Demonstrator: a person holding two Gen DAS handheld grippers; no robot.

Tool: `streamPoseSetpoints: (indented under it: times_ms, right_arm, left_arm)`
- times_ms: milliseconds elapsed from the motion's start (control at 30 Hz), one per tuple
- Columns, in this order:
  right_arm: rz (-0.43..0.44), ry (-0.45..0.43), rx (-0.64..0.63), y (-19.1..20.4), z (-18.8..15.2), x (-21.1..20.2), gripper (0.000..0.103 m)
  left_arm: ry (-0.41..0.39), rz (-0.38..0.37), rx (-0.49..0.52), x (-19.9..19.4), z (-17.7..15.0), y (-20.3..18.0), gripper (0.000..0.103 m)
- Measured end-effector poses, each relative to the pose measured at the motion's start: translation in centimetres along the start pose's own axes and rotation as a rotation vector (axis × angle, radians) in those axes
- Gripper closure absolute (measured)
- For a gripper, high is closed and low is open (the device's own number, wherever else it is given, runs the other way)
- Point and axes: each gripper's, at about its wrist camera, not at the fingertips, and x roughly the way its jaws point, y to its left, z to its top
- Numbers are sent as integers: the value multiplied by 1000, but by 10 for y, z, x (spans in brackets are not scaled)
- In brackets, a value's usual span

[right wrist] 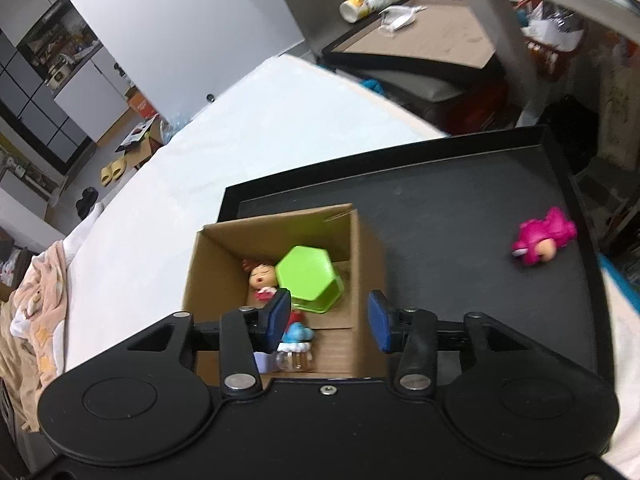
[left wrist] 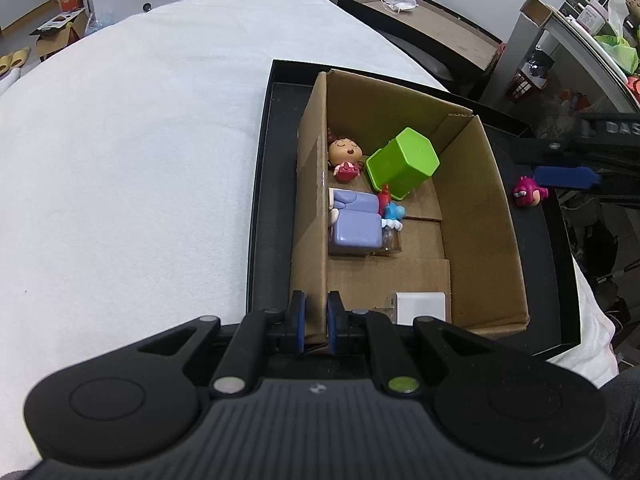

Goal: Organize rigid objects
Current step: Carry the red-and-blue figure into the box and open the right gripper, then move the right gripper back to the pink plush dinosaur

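Now, toys in cardboard box (left wrist: 480, 216): five, one green cup (left wrist: 402, 164).
Left tool (left wrist: 316, 316): clamped on box wall.
Right tool (right wrist: 329, 320): parted, empty, above cup.
Pink toy (right wrist: 544, 238): one, well right.

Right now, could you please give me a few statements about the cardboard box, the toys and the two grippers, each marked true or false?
1. The left gripper is clamped on the brown cardboard box wall. True.
2. The pink monster toy lies inside the box. False: it lies outside on the black tray.
3. The green hexagonal plastic cup is inside the box. True.
4. The right gripper holds the big-headed doll figurine. False: its jaws are open and empty.
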Motion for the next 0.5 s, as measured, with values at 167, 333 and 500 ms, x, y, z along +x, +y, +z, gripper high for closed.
streamPoseSetpoints:
  times_ms: [167, 333, 500]
  right_arm:
    - [-23, -28, 28, -23, -1, -16, 55]
    - [-45, -36, 63, -46, -4, -24, 53]
    - [-57, -48, 105, -67, -10, -28, 49]
  left_arm:
    - [-4, 10, 5, -1, 0, -2, 93]
    - [-9, 23, 12, -2, -1, -5, 93]
    - [-17, 34, 18, -4, -2, -7, 93]
